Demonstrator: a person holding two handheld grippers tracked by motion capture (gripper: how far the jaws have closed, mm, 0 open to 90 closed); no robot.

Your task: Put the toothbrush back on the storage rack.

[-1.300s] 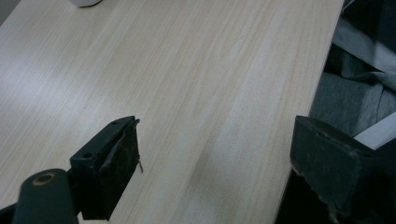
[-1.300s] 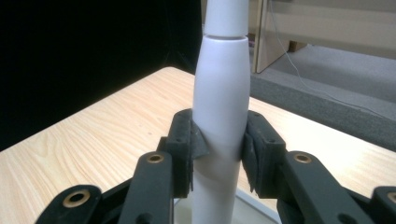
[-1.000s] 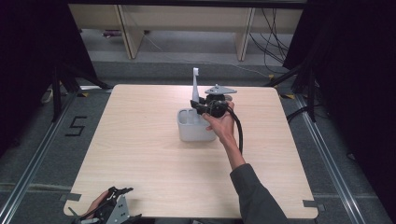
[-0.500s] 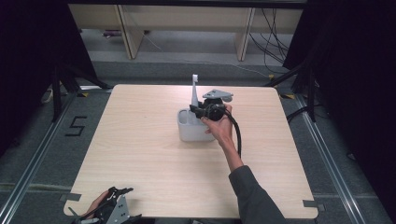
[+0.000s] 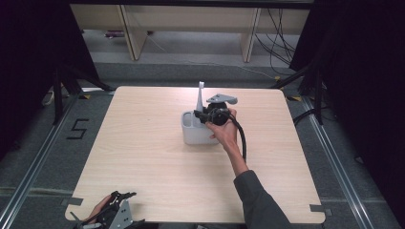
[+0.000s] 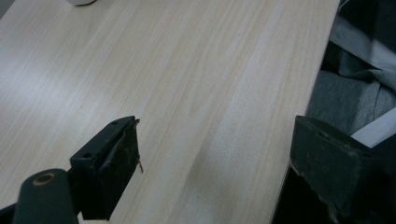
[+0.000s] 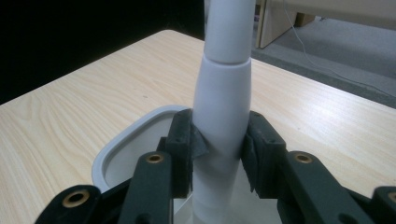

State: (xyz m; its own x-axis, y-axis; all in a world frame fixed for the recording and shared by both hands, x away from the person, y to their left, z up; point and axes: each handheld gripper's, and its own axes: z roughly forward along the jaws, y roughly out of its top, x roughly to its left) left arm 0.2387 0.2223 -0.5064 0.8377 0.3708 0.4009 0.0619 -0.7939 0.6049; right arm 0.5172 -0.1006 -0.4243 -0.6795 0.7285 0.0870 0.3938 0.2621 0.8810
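The right gripper (image 7: pixel 218 154) is closed on a white handle (image 7: pixel 222 116), perhaps a brush, held upright over the white holder (image 5: pixel 195 135) in the middle of the table (image 5: pixel 143 157). It should be kept straight and lowered slowly into a slot. The left gripper (image 6: pixel 210 168) is held wide open, with nothing in it.

Right arm's stretched out toward the middle of the surface, sleeve at the near edge, bare hand wrapped around the right claw (image 5: pixel 204 114), whose jaws are clamped on something white standing upright. Left claw (image 5: pixel 113 210) sits low at the near left corner, jaws wide apart with nothing between them.
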